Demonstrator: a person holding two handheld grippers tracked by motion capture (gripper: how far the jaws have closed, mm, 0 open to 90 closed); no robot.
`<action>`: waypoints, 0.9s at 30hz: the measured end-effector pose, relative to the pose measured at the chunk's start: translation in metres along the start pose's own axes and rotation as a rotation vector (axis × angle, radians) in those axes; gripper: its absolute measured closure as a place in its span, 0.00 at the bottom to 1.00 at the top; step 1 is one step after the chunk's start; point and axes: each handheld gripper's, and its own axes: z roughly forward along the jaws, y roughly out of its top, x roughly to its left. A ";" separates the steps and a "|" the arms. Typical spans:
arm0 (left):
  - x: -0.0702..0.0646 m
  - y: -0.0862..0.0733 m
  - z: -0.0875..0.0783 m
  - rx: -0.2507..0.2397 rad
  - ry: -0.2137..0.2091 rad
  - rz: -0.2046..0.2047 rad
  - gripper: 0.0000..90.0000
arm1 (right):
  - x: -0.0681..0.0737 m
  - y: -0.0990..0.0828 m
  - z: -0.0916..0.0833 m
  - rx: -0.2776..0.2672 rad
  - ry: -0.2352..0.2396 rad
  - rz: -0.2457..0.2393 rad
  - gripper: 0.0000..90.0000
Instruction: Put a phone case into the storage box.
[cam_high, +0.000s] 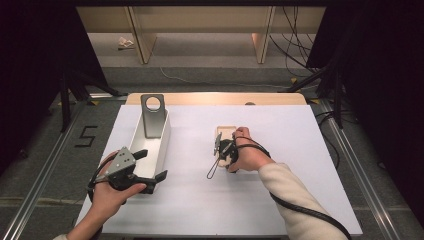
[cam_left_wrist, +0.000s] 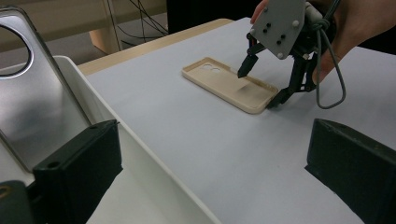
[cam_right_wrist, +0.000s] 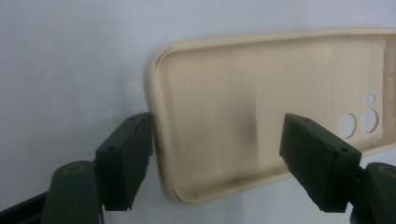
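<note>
A beige phone case (cam_high: 226, 131) lies open side up on the white table, with its camera holes at the far end (cam_left_wrist: 229, 84). My right gripper (cam_high: 223, 145) points down over its near end. In the right gripper view one jaw stands against the outside of the case's short end wall and the other hangs over the inside of the case (cam_right_wrist: 243, 116). The wide gap between them leaves this gripper (cam_right_wrist: 217, 140) open. My left gripper (cam_high: 150, 165) is open and empty beside the near end of a white bin (cam_high: 162, 140). A grey phone case (cam_high: 152, 117) stands upright in that bin.
The white sheet covers the table, with a wooden strip (cam_high: 215, 98) along the far edge. Beyond it are wooden shelf legs (cam_high: 142, 40) and floor cables (cam_high: 295, 45). Dark stands (cam_high: 70, 85) flank the table. A looped cable (cam_left_wrist: 329, 88) hangs from my right gripper.
</note>
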 end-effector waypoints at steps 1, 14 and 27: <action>0.000 0.000 0.000 0.000 -0.001 -0.001 0.03 | 0.000 0.000 0.001 -0.006 0.002 -0.012 0.30; 0.000 0.000 0.000 -0.002 -0.004 -0.003 0.03 | 0.002 0.003 -0.001 0.011 0.046 -0.041 0.48; -0.001 0.000 0.000 0.000 -0.004 -0.001 0.03 | 0.007 0.008 -0.003 0.036 0.089 -0.096 0.74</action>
